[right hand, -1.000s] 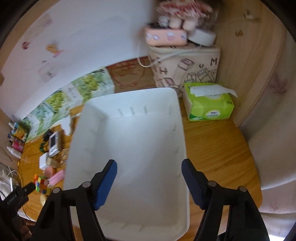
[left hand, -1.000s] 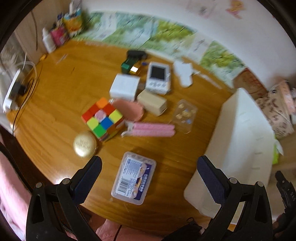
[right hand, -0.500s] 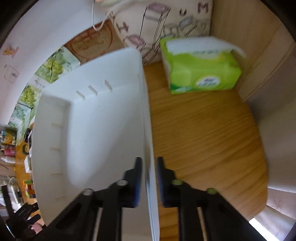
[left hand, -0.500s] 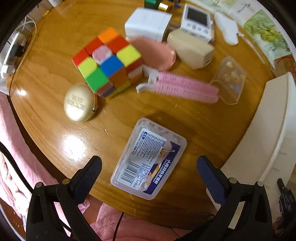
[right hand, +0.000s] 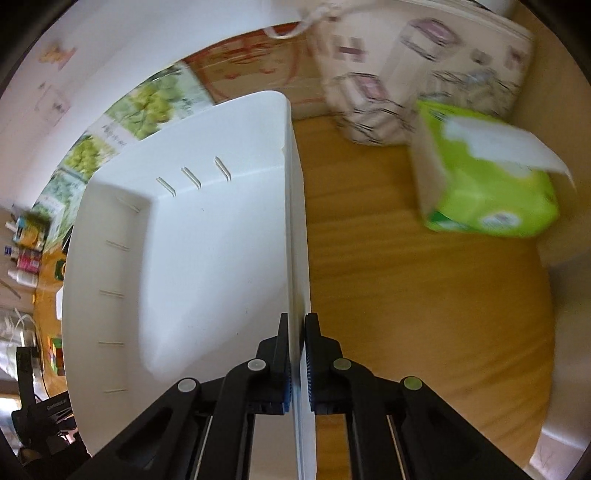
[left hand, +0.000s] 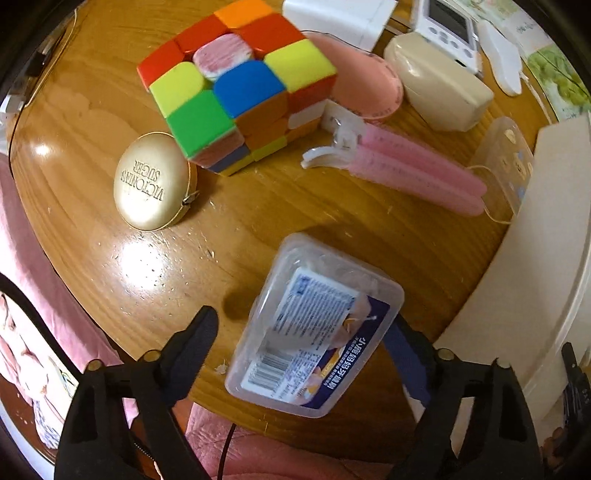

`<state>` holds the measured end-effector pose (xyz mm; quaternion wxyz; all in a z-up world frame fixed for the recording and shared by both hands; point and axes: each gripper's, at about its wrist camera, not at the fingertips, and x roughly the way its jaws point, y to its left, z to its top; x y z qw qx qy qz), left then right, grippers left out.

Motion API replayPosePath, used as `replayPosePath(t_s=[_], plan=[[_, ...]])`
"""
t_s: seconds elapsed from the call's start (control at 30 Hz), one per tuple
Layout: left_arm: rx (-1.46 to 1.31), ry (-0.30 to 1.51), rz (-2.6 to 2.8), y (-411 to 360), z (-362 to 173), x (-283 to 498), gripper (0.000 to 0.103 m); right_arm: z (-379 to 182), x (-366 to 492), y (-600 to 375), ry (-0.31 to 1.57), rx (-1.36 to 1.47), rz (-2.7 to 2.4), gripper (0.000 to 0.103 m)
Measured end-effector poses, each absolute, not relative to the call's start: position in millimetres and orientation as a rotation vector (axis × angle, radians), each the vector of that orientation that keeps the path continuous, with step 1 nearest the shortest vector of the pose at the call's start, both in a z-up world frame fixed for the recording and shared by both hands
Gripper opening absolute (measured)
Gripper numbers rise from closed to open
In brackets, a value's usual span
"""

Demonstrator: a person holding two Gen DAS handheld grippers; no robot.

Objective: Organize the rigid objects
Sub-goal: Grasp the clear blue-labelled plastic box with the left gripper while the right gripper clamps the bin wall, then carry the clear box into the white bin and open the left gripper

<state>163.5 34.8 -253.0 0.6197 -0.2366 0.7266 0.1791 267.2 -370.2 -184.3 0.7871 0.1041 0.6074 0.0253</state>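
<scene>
In the left wrist view my left gripper (left hand: 303, 332) is open, its fingers on either side of a clear plastic box with a blue label (left hand: 314, 328) lying on the round wooden table (left hand: 110, 110). Beyond it lie a colourful puzzle cube (left hand: 236, 85), a gold oval tin (left hand: 151, 181), a pink clip (left hand: 406, 170) and a beige case (left hand: 439, 92). In the right wrist view my right gripper (right hand: 295, 332) is shut on the right wall of the white bin (right hand: 207, 240), which is empty inside.
A pink dish (left hand: 362, 88), a white box (left hand: 340, 14), a white handheld device (left hand: 447, 22) and a clear blister pack (left hand: 509, 162) lie further back. The bin's side (left hand: 535, 240) stands at the right. A green tissue box (right hand: 484, 192) and a patterned bag (right hand: 417, 66) sit beyond the bin.
My left gripper has dropped low and forward over the clear box and its fingers now straddle it. My right gripper has closed on the bin's right wall.
</scene>
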Motion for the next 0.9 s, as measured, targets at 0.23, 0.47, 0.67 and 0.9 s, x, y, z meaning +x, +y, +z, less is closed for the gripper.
replayPosePath(t_s=[0.23, 0.47, 0.67, 0.9], plan=[[-0.552, 1.673, 0.436, 47.1, -256.2, 168.8, 0.066, -183.4, 283.3, -341.9, 1.301, 0.141, 0.118, 0.006], [-0.538, 1.611, 0.441, 36.9, -239.8, 177.6, 0.065, -182.3, 280.8, -344.3, 1.296, 0.143, 0.132, 0.006], [-0.417, 1.378, 0.410, 27.0, -177.4, 183.2, 0.065, -181.1, 277.2, -344.2, 1.303, 0.146, 0.133, 0.006], [-0.310, 1.004, 0.185, -12.4, -107.2, 185.4, 0.065, -179.5, 274.7, -345.6, 1.307, 0.144, 0.132, 0.006]])
